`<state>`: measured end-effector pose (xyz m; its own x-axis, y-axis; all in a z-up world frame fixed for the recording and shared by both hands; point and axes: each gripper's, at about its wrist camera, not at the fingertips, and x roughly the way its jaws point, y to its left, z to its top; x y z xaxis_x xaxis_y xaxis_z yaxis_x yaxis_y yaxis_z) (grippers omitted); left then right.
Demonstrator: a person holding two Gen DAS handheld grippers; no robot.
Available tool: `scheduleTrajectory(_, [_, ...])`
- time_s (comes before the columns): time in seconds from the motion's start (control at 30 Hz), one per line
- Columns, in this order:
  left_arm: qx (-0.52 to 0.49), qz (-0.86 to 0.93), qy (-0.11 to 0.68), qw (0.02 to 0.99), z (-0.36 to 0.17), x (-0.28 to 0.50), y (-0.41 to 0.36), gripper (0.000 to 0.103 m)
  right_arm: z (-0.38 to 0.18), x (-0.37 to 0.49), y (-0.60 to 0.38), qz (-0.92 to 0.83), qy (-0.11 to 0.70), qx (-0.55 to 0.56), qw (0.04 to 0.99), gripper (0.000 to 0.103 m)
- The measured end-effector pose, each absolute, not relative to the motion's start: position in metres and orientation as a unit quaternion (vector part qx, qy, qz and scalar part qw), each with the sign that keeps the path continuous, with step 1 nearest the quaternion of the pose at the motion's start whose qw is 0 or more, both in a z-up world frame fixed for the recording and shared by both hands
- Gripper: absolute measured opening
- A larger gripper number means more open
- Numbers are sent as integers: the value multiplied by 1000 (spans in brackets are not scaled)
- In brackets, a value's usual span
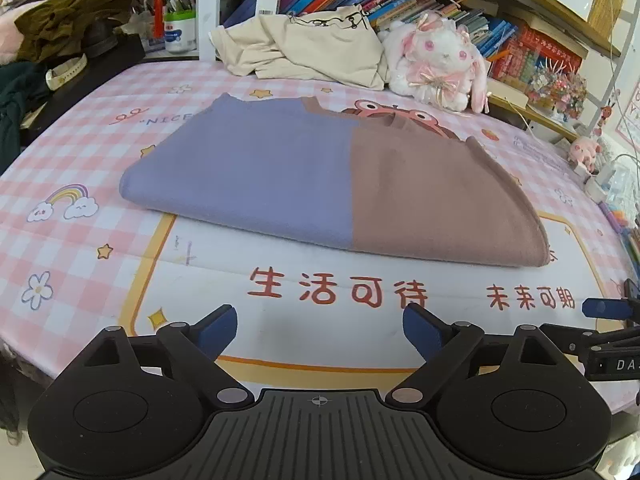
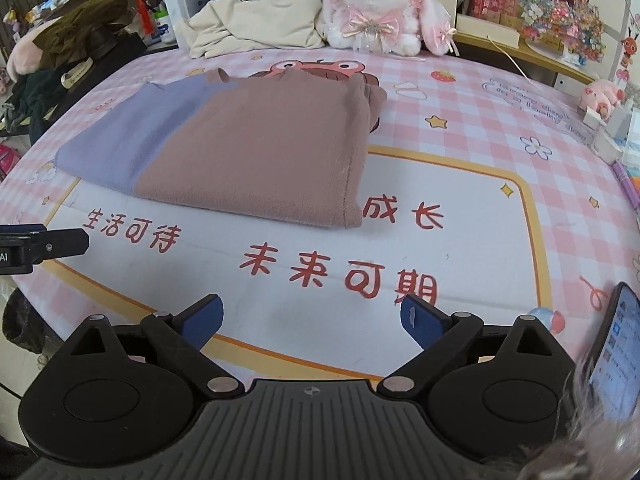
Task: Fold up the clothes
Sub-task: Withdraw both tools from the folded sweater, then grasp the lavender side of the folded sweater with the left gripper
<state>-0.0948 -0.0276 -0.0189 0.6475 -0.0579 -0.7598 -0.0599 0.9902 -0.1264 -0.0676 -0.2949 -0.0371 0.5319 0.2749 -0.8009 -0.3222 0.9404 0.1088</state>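
Your left gripper (image 1: 318,330) and right gripper (image 2: 310,318) hover spread and empty over the printed mat (image 2: 460,184), clear of the folded purple-and-brown sweater (image 2: 240,148), apparently finished.

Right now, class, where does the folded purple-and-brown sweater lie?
The folded purple-and-brown sweater lies mid-mat in both views, ahead of both open grippers, with the cream garment and plush rabbit behind it.

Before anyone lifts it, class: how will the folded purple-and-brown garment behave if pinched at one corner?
The folded garment would probably droop and unfold, being soft, layered fabric. Its fuzzy surface likely grips the mat rather than sliding. It looks light.
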Motion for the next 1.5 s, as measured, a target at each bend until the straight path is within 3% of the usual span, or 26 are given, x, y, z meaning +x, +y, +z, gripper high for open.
scheduleTrajectory(0.53, [-106,-41,432,895,-24,-67,14,92,-33,-57,-259,141,459,-36,876,97])
scheduleTrajectory(1.03, [-447,20,399,800,-51,-40,122,89,-26,-50,-245,103,448,-34,888,97])
scheduleTrajectory(1.5, [-555,91,337,755,-71,-22,170,52,-20,-47,-238,76,437,-33,896,96])
